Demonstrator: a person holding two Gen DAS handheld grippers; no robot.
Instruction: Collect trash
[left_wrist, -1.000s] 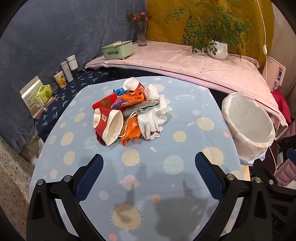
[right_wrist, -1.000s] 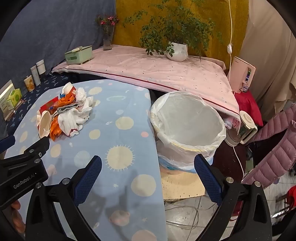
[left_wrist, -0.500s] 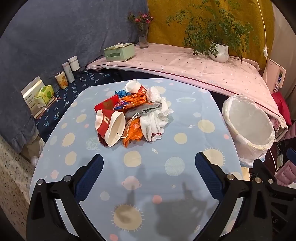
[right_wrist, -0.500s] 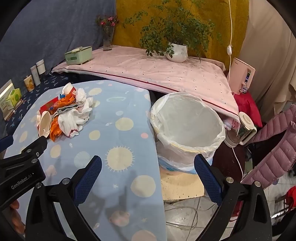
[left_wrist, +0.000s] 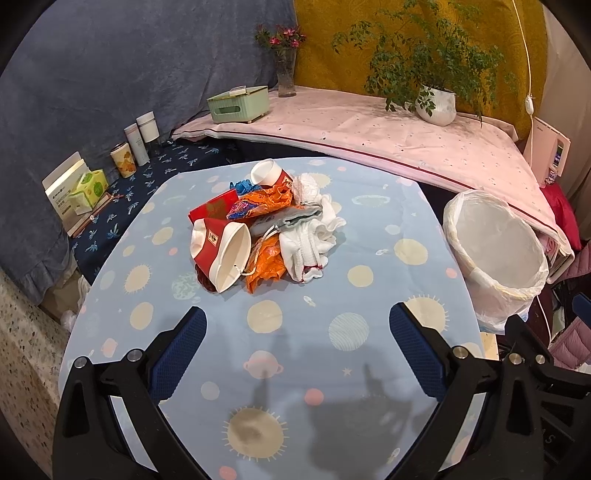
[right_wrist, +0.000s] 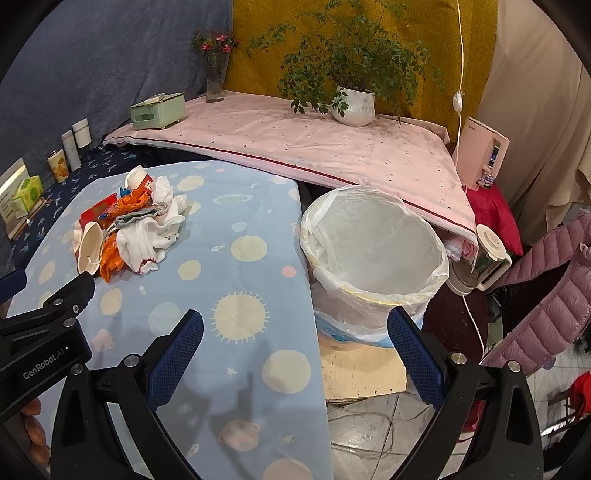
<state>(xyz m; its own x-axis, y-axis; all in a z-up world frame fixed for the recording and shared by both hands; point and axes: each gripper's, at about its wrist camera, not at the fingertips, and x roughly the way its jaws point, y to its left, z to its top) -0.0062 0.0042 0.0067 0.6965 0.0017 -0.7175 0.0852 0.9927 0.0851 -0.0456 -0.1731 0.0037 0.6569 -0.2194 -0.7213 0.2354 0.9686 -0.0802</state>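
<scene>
A trash pile (left_wrist: 266, 225) lies mid-table on the blue planet-print cloth (left_wrist: 280, 369): a red-and-white paper bowl (left_wrist: 221, 251), a paper cup (left_wrist: 267, 173), orange wrappers (left_wrist: 266, 260), white crumpled cloth (left_wrist: 314, 236). The pile also shows in the right wrist view (right_wrist: 129, 229). A white bin lined with a plastic bag (right_wrist: 373, 254) stands right of the table; it also shows in the left wrist view (left_wrist: 496, 251). My left gripper (left_wrist: 297, 350) is open and empty, short of the pile. My right gripper (right_wrist: 295, 354) is open and empty over the table's right edge, near the bin.
A pink-covered ledge (right_wrist: 314, 147) runs behind with a potted plant (right_wrist: 352, 105), a flower vase (right_wrist: 215, 79) and a green tissue box (right_wrist: 157, 110). Cups and boxes (left_wrist: 110, 162) stand on the left. A blender (right_wrist: 480, 262) and a pink jacket (right_wrist: 546, 295) lie right of the bin.
Both grippers have drifted back and slightly up; the pile sits a little lower in the left view. Nothing was grasped.
</scene>
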